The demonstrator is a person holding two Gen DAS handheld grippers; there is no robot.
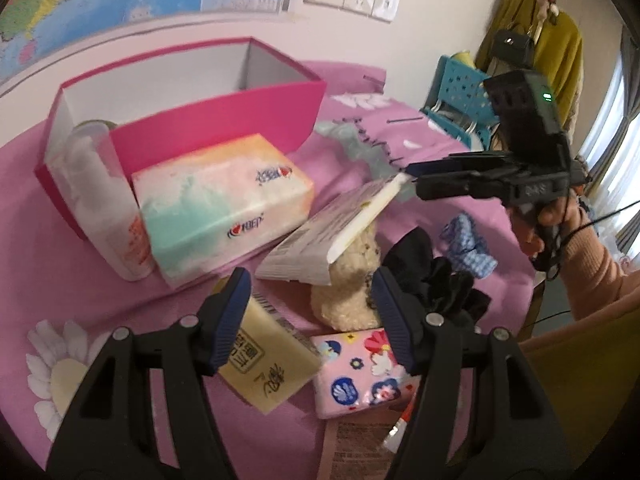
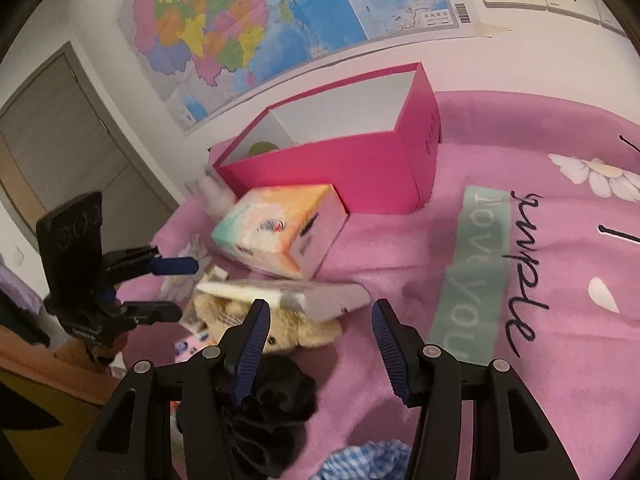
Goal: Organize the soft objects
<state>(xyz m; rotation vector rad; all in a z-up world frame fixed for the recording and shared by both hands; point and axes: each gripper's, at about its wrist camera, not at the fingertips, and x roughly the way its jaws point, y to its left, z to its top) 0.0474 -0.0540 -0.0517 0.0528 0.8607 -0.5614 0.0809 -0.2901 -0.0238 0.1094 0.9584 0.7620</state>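
On the pink bedsheet (image 1: 80,280) a beige plush toy (image 1: 344,292) (image 2: 248,324) lies under a flat white tissue pack (image 1: 332,228) (image 2: 300,296). My left gripper (image 1: 312,320) (image 2: 188,289) hovers open over the toy, a yellow tissue pack (image 1: 264,364) and a floral pink pack (image 1: 360,372), gripping nothing. My right gripper (image 2: 320,340) (image 1: 416,180) is open just short of the white pack's raised corner, with nothing between its pads. A black scrunchie (image 1: 432,276) (image 2: 276,404) and a blue gingham one (image 1: 468,244) (image 2: 360,460) lie nearby.
An open pink box (image 1: 224,120) (image 2: 340,160) stands by the wall, with a pastel tissue pack (image 1: 224,204) (image 2: 276,232) and a white bottle (image 1: 108,200) leaning against it. A blue basket (image 1: 460,92) and hanging coats (image 1: 552,40) are at the far right. A sleeved hand (image 1: 580,240) holds the right gripper.
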